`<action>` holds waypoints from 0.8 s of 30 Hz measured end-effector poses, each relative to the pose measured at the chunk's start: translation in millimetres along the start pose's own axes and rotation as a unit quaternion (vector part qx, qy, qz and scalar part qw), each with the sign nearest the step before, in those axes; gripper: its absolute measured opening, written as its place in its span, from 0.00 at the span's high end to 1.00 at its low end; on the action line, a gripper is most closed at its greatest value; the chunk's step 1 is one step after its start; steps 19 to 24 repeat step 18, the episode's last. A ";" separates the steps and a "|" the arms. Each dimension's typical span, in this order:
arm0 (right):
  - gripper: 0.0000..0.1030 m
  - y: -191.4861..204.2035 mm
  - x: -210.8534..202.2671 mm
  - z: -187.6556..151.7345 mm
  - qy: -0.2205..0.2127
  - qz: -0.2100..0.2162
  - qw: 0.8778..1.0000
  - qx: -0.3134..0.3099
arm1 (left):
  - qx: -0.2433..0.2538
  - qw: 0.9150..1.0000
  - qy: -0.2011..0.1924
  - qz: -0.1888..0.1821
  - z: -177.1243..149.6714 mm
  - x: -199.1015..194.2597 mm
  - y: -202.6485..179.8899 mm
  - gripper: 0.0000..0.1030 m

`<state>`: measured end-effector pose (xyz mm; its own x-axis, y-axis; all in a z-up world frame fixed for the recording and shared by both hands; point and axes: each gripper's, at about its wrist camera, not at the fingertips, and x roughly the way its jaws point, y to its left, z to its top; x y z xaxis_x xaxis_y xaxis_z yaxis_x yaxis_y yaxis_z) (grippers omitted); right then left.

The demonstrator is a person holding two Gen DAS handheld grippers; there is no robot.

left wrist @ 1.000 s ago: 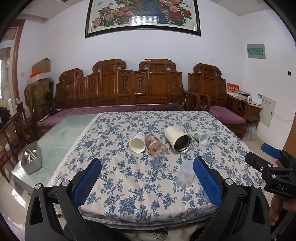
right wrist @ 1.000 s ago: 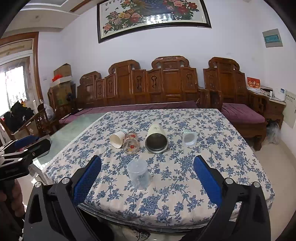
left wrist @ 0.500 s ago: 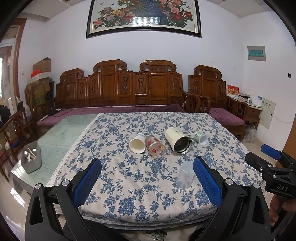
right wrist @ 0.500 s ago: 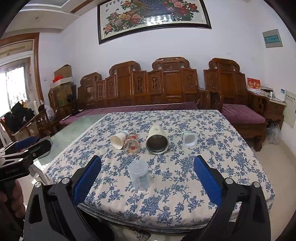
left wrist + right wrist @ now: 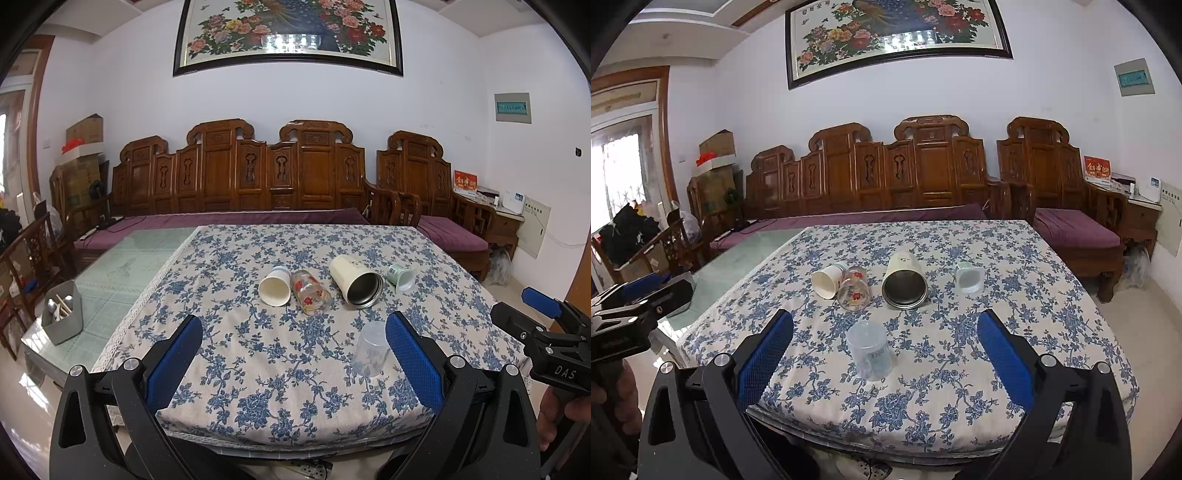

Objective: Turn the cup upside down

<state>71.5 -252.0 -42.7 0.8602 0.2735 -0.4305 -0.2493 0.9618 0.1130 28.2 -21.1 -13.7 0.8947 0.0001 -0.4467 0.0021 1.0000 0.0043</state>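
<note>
Nothing on the desk [image 5: 229, 365] had shifted since the earlier frames; only the two views had risen a touch, so the far wall sat slightly lower. Nearest the cameras, the left claw [image 5: 294, 360] stood spread wide with nothing between its blue pads, and the right claw [image 5: 885, 360] was spread just as wide and equally empty — each held back at the near edge of the desk. From the left wrist view the right claw [image 5: 543, 332] showed at the far right, gripped by a hand [image 5: 561, 421]; from the right wrist view the left claw [image 5: 635, 306] showed at the far left.

Closest on the blue floral cloth stood the clear plastic cup [image 5: 870, 350], mouth down, apart from everything else; in the left view the same cup [image 5: 369, 349] sat just beside the right pad. Farther back lay a row of four on their sides: a white paper cup [image 5: 275, 290] touching a glass with red flowers [image 5: 311, 292], then a cream tumbler [image 5: 356, 280] with a dark steel interior, then a small pale green cup [image 5: 402, 277]. On the bare glass to the left stood a grey holder [image 5: 62, 312]. Beyond the desk ran a carved wooden bench [image 5: 240, 177] — and above it a framed flower painting [image 5: 288, 33].
</note>
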 end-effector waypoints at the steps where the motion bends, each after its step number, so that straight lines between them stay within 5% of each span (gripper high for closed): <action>1: 0.02 0.0 0.0 0.0 0.000 0.000 1.000 0.000 | 0.000 1.000 0.000 0.000 0.1 -0.1 -0.4 0.07; 24: 0.02 0.3 -0.2 0.1 -0.001 0.001 1.000 0.000 | -0.003 1.000 -0.001 0.000 3.1 -0.7 -1.0 0.07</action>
